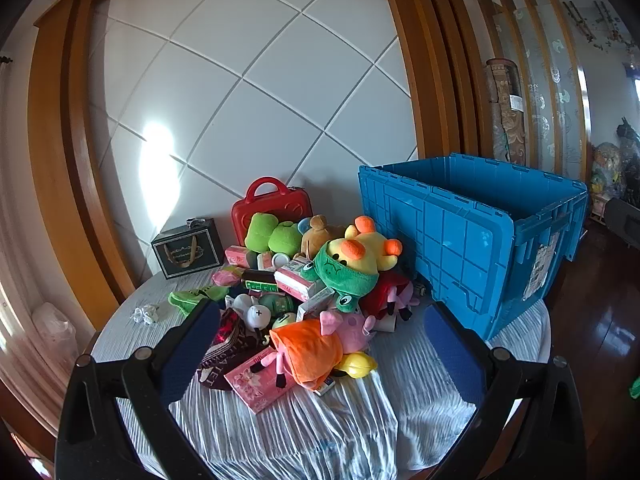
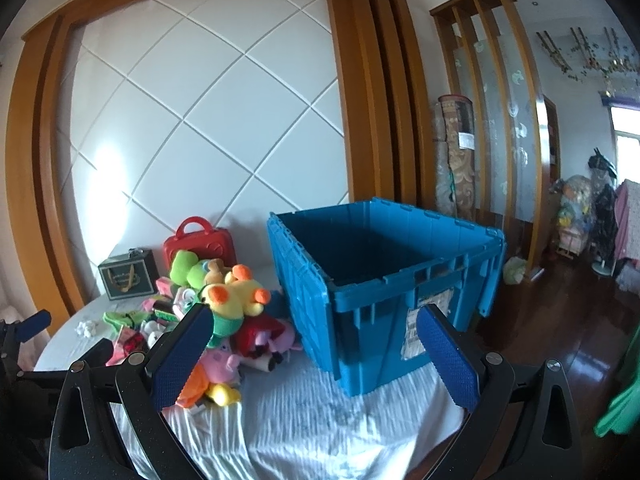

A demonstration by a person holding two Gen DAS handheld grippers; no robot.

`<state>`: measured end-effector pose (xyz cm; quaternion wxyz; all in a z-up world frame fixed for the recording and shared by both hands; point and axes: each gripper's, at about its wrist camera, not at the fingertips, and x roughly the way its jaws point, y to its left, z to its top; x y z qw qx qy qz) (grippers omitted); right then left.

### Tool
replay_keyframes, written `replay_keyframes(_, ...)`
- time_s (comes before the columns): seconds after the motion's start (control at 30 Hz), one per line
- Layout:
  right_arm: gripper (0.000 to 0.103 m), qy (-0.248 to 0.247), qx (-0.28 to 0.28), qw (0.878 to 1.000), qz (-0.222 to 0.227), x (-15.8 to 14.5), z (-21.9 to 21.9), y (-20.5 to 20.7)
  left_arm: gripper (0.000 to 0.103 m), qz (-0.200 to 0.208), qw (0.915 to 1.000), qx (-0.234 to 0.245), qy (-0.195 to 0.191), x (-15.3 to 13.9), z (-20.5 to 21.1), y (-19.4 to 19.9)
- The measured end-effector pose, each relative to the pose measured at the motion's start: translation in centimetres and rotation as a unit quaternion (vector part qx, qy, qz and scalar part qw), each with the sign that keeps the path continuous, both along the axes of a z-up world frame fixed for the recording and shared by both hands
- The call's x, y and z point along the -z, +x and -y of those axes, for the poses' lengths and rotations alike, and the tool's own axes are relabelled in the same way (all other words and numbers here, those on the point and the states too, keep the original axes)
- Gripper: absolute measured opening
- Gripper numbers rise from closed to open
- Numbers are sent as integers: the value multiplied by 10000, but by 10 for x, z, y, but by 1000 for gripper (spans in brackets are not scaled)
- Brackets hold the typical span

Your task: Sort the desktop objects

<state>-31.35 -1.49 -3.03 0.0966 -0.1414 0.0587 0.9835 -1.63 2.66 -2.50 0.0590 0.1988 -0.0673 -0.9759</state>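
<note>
Toys (image 1: 320,280) lie heaped on the bench (image 1: 400,400) just left of the blue crate (image 2: 400,288). Left tool (image 1: 320,344) faces the heap, nearer it; right tool (image 2: 312,352) faces the crate. Both gape fully, holding nothing.

Behind my table stood a white panelled wall (image 1: 256,92) crossed by diagonal grooves, framed in orange-brown wood (image 1: 424,80). To its right I saw a slatted wooden screen with frosted glass (image 2: 500,112) and a rolled patterned carpet (image 2: 458,156) propped upright against it. Dark polished floorboards (image 2: 560,320) ran off to the right, where bags and bundles (image 2: 576,208) were heaped near a bright window (image 2: 628,140).
</note>
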Motion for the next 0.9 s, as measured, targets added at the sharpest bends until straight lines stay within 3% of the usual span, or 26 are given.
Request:
replay_keyframes(0.23, 103, -128, -779, 9965, 271, 14, 6, -12, 103, -52, 9999, -159, -46, 5, -9, -2)
replay_keyframes(0.37, 103, 225, -899, 9952, 325, 24, 21, -12, 103, -28, 9997, -255, -23, 10, -10, -3)
replay_keyframes(0.6, 103, 281, -1131, 9925, 363, 26, 19, -14, 103, 54, 9994, -334, -1, 18, -12, -5)
replay_keyframes(0.73, 103, 99, -1214, 9914, 472, 33, 10, -19, 103, 122, 9991, -401, -41, 24, -13, -6)
replay_keyframes(0.9, 103, -128, -1246, 9917, 283, 38, 9, -21, 103, 256, 9985, -474, -139, 34, -4, -11)
